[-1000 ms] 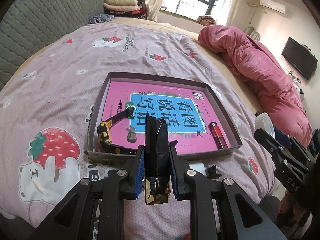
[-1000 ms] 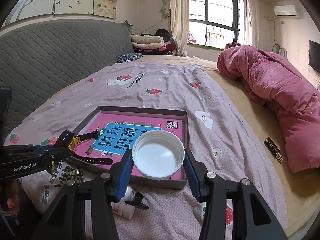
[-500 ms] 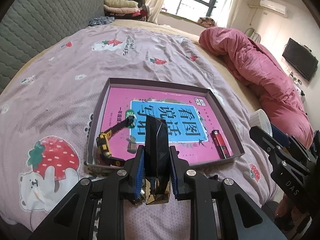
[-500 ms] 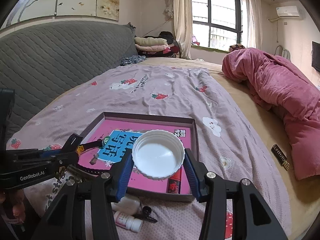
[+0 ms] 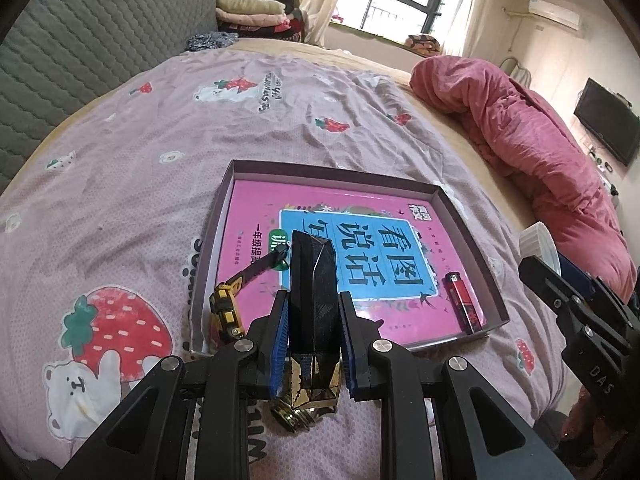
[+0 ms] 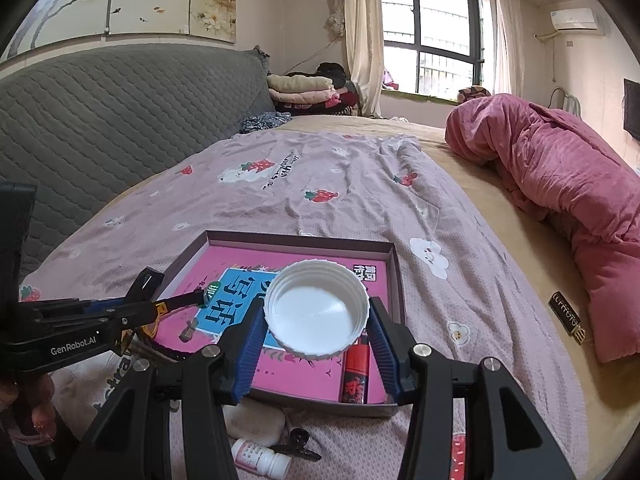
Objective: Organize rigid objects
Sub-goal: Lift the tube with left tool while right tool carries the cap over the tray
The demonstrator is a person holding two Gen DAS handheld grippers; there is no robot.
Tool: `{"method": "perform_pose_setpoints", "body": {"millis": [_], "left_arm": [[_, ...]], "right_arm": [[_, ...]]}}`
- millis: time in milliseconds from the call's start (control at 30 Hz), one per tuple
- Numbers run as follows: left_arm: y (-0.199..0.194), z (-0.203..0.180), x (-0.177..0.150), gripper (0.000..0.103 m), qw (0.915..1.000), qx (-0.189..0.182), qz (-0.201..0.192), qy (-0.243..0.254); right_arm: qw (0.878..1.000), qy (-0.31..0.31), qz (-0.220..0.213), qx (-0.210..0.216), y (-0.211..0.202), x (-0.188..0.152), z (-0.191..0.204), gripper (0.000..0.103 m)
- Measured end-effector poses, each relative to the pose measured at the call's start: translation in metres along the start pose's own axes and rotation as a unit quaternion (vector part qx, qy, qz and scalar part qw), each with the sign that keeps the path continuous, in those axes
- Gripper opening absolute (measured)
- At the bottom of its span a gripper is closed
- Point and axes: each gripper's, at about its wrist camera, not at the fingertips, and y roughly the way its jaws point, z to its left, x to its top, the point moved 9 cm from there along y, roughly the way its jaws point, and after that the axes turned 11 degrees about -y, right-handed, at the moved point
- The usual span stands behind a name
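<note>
While your left gripper (image 5: 313, 322) clamps a black faceted bottle (image 5: 312, 280) at lower centre of the left wrist view, your right gripper (image 6: 316, 326) pinches a white lid (image 6: 316, 312) at centre of its view. Both hang over the near edge of the shallow box (image 5: 224, 204), where a pink book (image 5: 256, 208), a red lighter (image 5: 464, 300) and a yellow tape measure (image 5: 226, 312) lie.

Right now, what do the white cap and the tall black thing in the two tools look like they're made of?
White cap: likely plastic, matte, with a ribbed moulded rim and plain smooth inside. Tall black thing: hard and glossy, with faceted faces catching light, probably plastic or glass; its base shines mirror-gold, which suggests metal or metallic plating.
</note>
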Motion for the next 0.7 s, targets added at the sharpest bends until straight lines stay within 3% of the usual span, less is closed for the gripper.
{"method": "perform_pose_setpoints", "body": {"millis": [700], "left_arm": [[0.028,-0.004,0.007,0.023,0.9999,-0.004,0.011,-0.011]], "right_arm": [[1.0,-0.007,0.011,-0.003,0.019,0.01,0.003,0.05]]}}
